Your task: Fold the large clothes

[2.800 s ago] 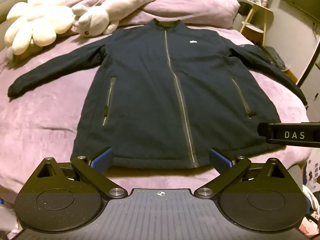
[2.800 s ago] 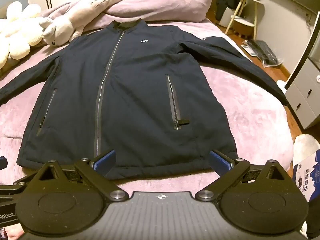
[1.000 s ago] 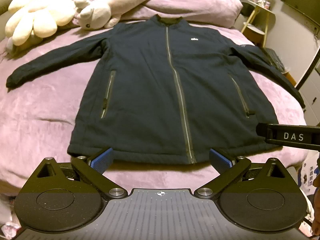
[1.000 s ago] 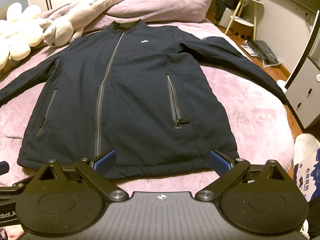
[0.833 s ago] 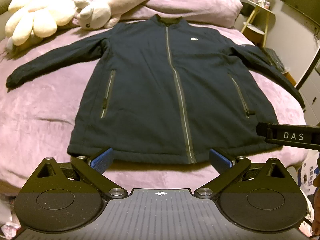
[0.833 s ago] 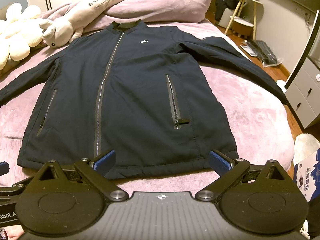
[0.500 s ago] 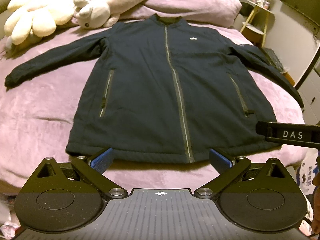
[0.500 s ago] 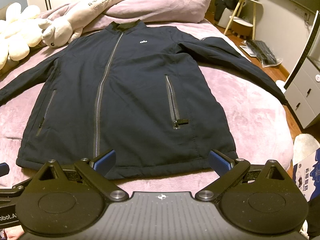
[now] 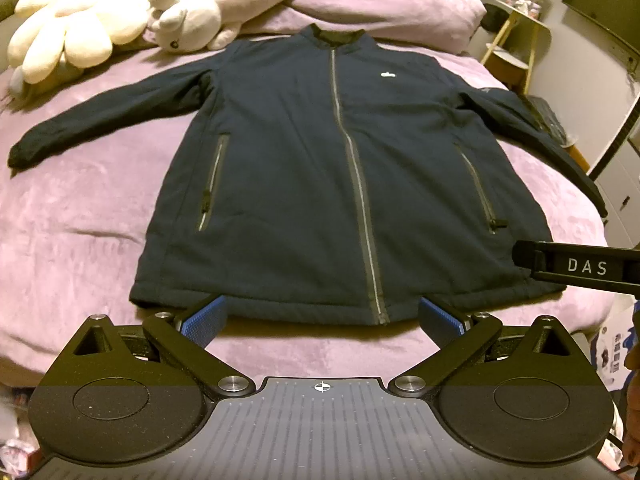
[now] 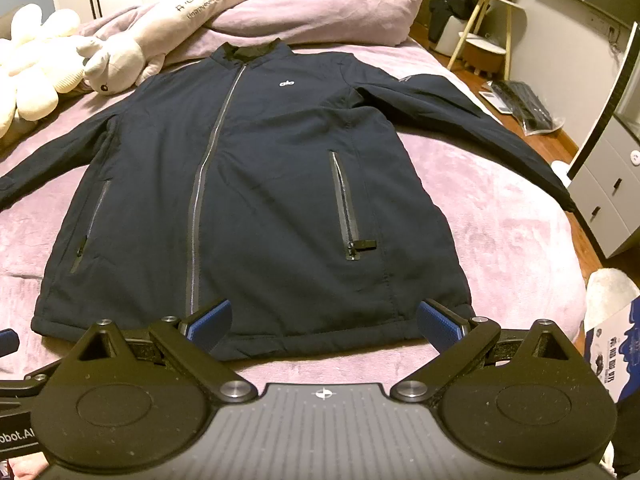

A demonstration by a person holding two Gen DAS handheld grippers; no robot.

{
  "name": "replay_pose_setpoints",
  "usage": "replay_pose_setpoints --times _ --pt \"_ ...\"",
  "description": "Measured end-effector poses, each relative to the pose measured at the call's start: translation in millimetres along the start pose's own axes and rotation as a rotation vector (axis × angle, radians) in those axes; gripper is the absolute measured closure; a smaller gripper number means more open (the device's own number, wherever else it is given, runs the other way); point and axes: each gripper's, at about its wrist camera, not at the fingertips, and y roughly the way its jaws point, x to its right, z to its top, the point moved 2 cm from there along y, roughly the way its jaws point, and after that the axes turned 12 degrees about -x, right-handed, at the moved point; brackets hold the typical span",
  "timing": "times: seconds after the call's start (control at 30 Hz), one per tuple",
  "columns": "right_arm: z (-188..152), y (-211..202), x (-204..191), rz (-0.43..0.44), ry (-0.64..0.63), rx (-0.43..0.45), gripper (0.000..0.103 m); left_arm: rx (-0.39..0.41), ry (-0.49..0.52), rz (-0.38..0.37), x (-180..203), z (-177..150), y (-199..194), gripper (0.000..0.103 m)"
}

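Left wrist view: my left tool (image 9: 320,318) — spread wide, empty — hovers just short of the jacket (image 9: 344,184) hem, collar pointing straight away up the bed (image 9: 80,216).

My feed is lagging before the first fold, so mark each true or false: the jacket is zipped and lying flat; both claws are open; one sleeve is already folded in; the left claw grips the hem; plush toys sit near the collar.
1. The jacket lies flat with its front zipper closed: true.
2. The left claw and right claw are open: true.
3. One sleeve is folded in: false, both sleeves lie spread outward.
4. The left claw grips the hem: false, it holds nothing.
5. The plush toys lie near the collar: true.
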Motion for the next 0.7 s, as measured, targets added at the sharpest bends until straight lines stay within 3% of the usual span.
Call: replay_pose_setpoints --times 0.7 --pt "5.5 8.1 3.9 0.007 0.01 -0.021 0.004 -0.023 -0.012 -0.011 -2.4 2.4 7.1 0.0"
